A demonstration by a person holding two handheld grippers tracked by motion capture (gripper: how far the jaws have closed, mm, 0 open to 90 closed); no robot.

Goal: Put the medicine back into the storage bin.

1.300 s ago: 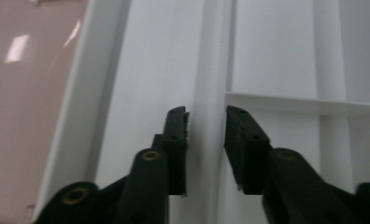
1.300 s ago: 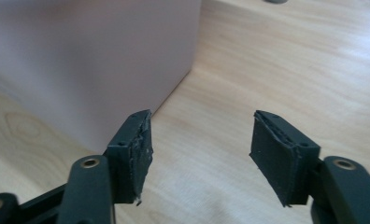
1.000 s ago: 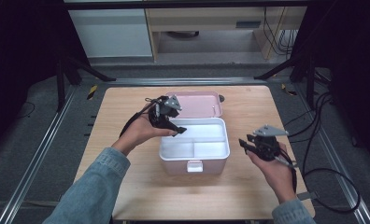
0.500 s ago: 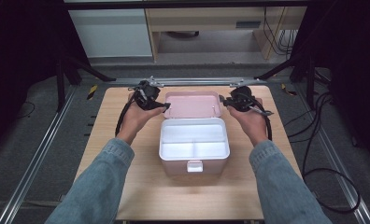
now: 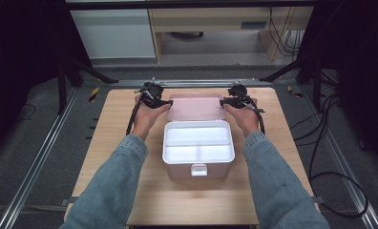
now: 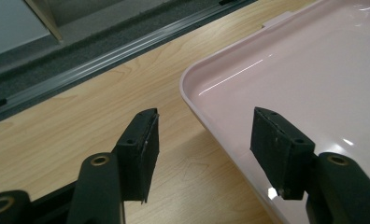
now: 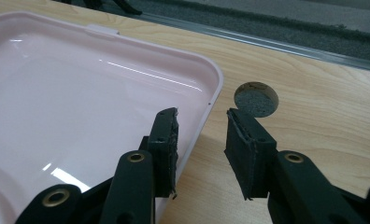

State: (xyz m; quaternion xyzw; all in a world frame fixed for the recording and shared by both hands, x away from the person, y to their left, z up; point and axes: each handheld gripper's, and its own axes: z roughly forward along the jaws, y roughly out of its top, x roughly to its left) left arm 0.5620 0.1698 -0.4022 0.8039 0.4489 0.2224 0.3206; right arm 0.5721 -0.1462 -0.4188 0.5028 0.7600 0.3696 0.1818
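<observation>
Pink plastic lid (image 5: 196, 107) lies open flat on the wooden surface (image 5: 120, 119) behind its white compartment box (image 5: 198, 148). My left gripper (image 6: 202, 140) straddles its left rim, jaws apart and closing; my right gripper (image 7: 202, 144) straddles the right rim, apart, bare wood beyond.

Table (image 5: 106, 143) evenly lit from overhead, my high view dark toward left and right edges. Glare streaks on the pink lid (image 7: 80, 93). Soft shadows; near jaws slightly blurred.
</observation>
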